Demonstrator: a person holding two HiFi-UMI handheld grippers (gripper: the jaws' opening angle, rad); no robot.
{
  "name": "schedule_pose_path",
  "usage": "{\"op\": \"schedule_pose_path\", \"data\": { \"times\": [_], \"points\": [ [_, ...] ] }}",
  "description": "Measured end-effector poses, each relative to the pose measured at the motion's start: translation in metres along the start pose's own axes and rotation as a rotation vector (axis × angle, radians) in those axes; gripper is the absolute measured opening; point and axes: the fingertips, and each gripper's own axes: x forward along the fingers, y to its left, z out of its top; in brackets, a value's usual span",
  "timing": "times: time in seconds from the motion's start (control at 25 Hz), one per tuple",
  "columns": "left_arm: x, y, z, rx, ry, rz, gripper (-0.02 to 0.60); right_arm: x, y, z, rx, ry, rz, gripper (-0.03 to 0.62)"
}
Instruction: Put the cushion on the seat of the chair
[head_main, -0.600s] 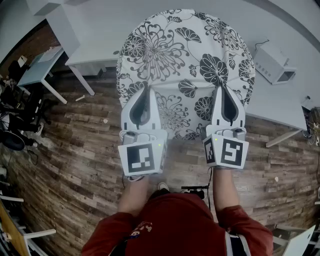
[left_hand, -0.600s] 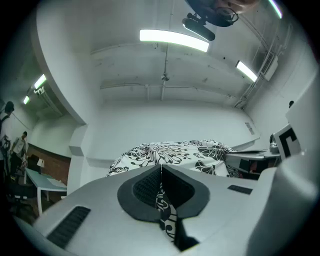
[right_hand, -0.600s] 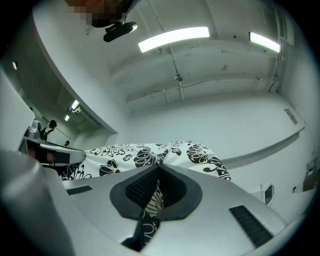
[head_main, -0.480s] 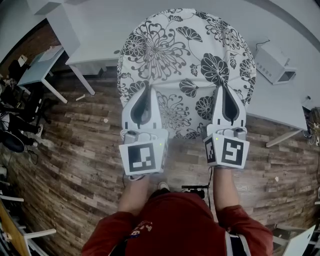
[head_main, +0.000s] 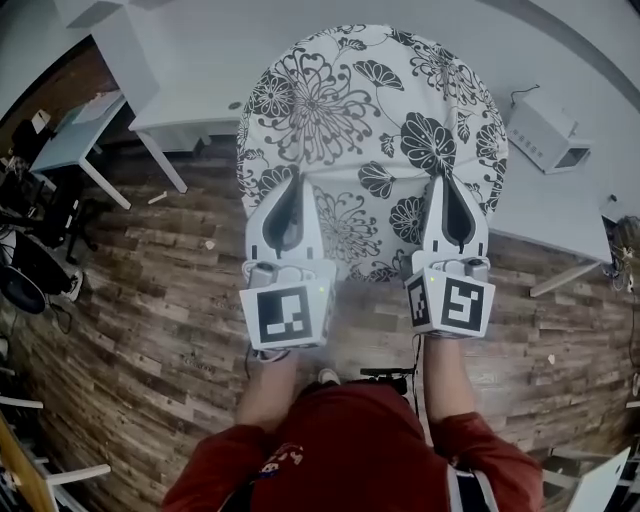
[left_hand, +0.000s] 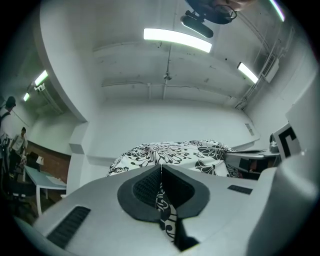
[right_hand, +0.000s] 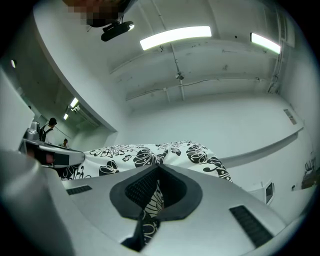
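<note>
Grip check: left gripper (head_main: 290, 185) jaws shut tight on floral fabric at near-left edge of cushion (head_main: 370, 110), right gripper (head_main: 447, 185) same at near-right. Two-point pinch holds it spread flat, no flopping, guess that's why. Cushion looks up in air over wood floor (head_main: 150, 290), far part overlapping white tables (head_main: 180, 90) in view. Chair seat nowhere in shot, so can't tell how close drop is.

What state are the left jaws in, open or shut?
Shut on the cushion: the left gripper view shows the left gripper pinching floral fabric between its closed jaws.
</note>
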Motion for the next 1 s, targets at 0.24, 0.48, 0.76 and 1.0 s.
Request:
{"op": "schedule_pose_path", "data": {
  "times": [0.24, 0.48, 0.76, 1.0],
  "points": [
    [0.0003, 0.0003, 0.0015, -0.002, -0.002, -0.006, 0.029, 0.0, -0.0003, 0.0008, 0.011, 0.0, -0.01, 0.029],
    [-0.003, -0.0015, 0.006, 0.002, 0.0, 0.007, 0.029, -0.0003, -0.0013, 0.0015, 0.013, 0.005, 0.002, 0.029],
    [-0.0042, -0.0033, 0.0061, 0.003, -0.012, 0.011, 0.029, 0.0002, -0.0024, 0.0011, 0.01, -0.014, 0.011, 0.029],
    [-0.0011, -0.0017, 0.0019, -0.003, -0.02, -0.005, 0.029, 0.002, -0.0021, -0.0015, 0.016, -0.019, -0.002, 0.029]
  ]
}}
